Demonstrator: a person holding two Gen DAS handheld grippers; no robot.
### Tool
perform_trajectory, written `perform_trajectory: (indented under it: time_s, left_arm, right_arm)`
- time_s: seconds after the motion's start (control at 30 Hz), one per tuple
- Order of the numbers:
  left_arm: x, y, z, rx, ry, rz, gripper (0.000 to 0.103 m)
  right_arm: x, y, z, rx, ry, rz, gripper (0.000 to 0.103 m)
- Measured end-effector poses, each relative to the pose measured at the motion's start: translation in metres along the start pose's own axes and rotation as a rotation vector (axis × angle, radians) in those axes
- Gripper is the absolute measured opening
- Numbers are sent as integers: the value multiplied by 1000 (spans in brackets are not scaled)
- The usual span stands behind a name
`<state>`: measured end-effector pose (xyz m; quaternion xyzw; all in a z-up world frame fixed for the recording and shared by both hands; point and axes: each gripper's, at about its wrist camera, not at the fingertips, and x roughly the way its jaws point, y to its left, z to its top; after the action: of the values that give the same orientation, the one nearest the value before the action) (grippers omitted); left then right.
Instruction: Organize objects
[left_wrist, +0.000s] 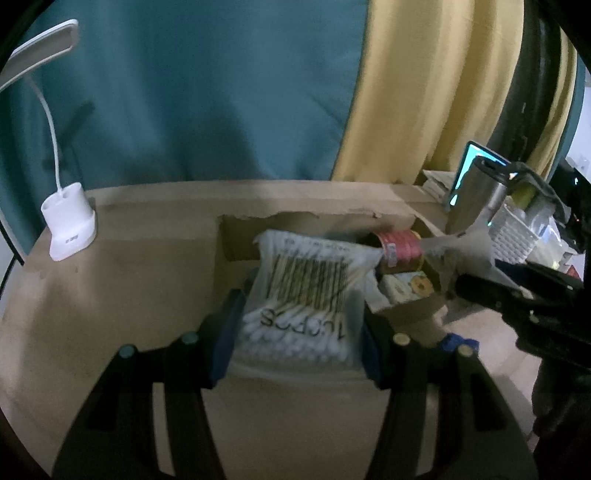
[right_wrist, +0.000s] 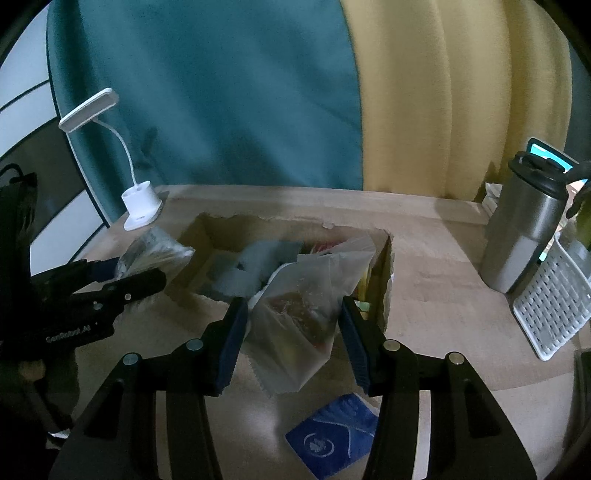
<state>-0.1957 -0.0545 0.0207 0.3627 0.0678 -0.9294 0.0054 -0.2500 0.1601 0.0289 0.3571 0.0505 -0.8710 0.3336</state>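
My left gripper (left_wrist: 301, 306) is shut on a clear bag of cotton swabs (left_wrist: 306, 291), held just in front of an open cardboard box (left_wrist: 240, 243). In the box lie a red can (left_wrist: 402, 245) and several small packets. My right gripper (right_wrist: 293, 306) is shut on a crumpled clear plastic bag (right_wrist: 303, 295) with something brownish inside, at the near right corner of the box (right_wrist: 199, 236). In the right wrist view the left gripper (right_wrist: 140, 277) shows at the left with the swab bag (right_wrist: 155, 247). In the left wrist view the right gripper (left_wrist: 469, 284) shows at the right.
A white desk lamp (right_wrist: 142, 206) stands at the table's back left. A steel bottle (right_wrist: 524, 236) and a white perforated basket (right_wrist: 554, 302) stand at the right, with a lit screen (left_wrist: 469, 162) behind. A blue packet (right_wrist: 332, 435) lies on the table near me. Curtains hang behind.
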Motion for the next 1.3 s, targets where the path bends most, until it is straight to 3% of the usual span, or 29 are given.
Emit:
perform_trajectory:
  time_s: [0.67,0.9,1.3]
  left_arm:
    - [44,7,16,-2,28,43,58]
    - [63,8,15,-8,76,60,58]
    - [85,-2,9,58,96,165,61]
  right_arm:
    - [36,-16,18,15,23,23,53]
    - [45,-18,22,11,34,35,53]
    - [54,-22,22,14,32,41,54]
